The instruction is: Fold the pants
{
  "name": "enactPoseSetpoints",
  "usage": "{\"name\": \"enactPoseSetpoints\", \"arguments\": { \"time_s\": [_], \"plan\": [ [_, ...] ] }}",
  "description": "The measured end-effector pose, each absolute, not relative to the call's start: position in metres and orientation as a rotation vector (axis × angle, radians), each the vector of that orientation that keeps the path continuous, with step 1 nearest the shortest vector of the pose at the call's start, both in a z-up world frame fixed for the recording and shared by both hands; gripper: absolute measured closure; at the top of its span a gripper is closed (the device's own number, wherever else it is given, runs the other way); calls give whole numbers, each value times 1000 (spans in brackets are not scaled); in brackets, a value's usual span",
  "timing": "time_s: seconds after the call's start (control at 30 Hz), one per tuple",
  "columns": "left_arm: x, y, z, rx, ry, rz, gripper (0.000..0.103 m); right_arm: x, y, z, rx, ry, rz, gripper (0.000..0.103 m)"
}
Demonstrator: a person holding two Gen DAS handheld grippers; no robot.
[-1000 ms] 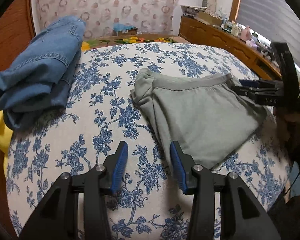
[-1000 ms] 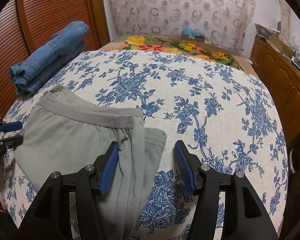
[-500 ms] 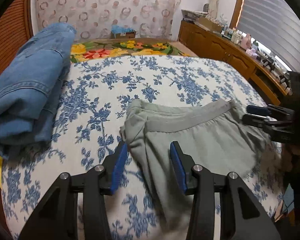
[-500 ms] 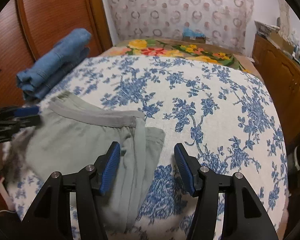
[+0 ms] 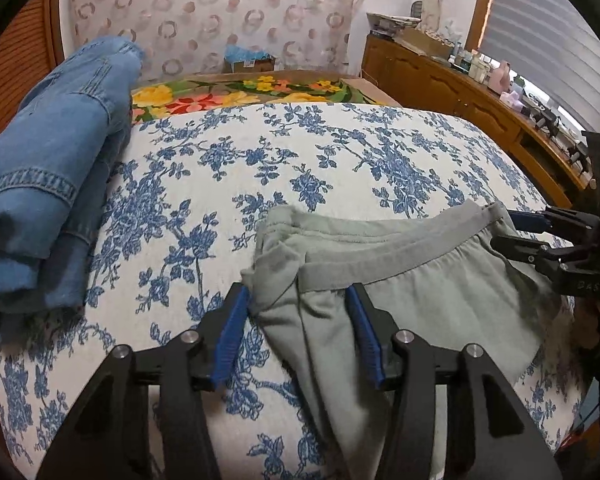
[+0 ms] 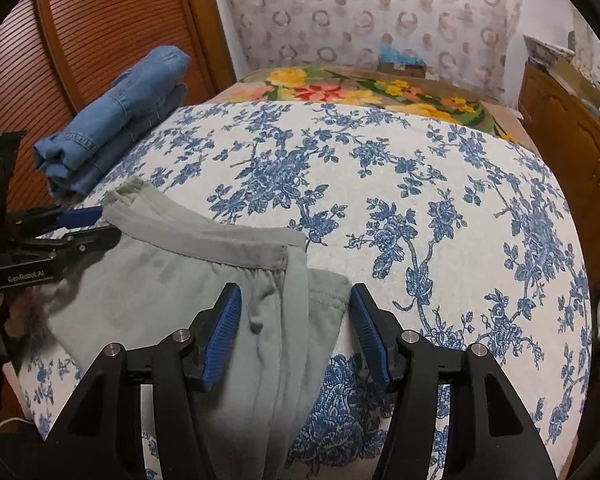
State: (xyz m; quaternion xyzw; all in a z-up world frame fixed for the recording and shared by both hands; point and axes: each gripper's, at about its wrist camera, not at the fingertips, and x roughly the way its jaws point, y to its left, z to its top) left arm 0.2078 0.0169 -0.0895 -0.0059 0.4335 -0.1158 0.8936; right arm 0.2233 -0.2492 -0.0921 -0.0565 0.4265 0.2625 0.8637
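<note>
Grey-green pants (image 5: 412,284) lie folded on the flowered bed cover (image 5: 300,168), waistband toward the far side. My left gripper (image 5: 296,334) is open, its jaws either side of the pants' left edge near the waistband corner. My right gripper (image 6: 296,332) is open, its jaws astride the pants' (image 6: 172,280) right edge just below the waistband. Each gripper also shows in the other's view: the right gripper (image 5: 516,232) at the right end of the waistband, the left gripper (image 6: 96,226) at the left end.
Folded blue jeans (image 5: 48,184) lie at the bed's left side by a wooden louvred door (image 6: 80,40). A bright floral blanket (image 5: 236,96) lies at the head. A wooden cabinet (image 5: 480,100) with clutter runs along the right. The bed's near edge is close below.
Both grippers have moved in over the pants' outer edges near the waistband. The left one came forward and to the right onto the pants. Both stayed open.
</note>
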Motion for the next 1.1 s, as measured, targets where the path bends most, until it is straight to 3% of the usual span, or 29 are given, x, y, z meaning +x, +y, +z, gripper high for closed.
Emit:
{"name": "enactPoseSetpoints", "arguments": {
  "time_s": [0.07, 0.3, 0.43, 0.5, 0.57, 0.63, 1.1],
  "plan": [
    [212, 16, -90, -9, 897, -240, 48, 224, -249, -92, -119, 892, 552, 45],
    [217, 19, -89, -56, 893, -240, 50, 221, -244, -92, -122, 886, 573, 60],
    [213, 18, -88, -78, 891, -275, 68, 220, -243, -93, -121, 884, 582, 73],
    [213, 17, -88, -79, 892, -282, 74, 220, -243, -93, -121, 883, 584, 85],
    [211, 14, -87, -74, 888, -287, 83, 219, -242, -92, -131, 878, 585, 87],
    [207, 13, -84, -67, 877, -289, 86, 218, -242, -92, -133, 875, 583, 88],
    [185, 10, -55, -70, 794, -318, 91, 200, -247, -69, -96, 803, 604, 92]
  ]
}}
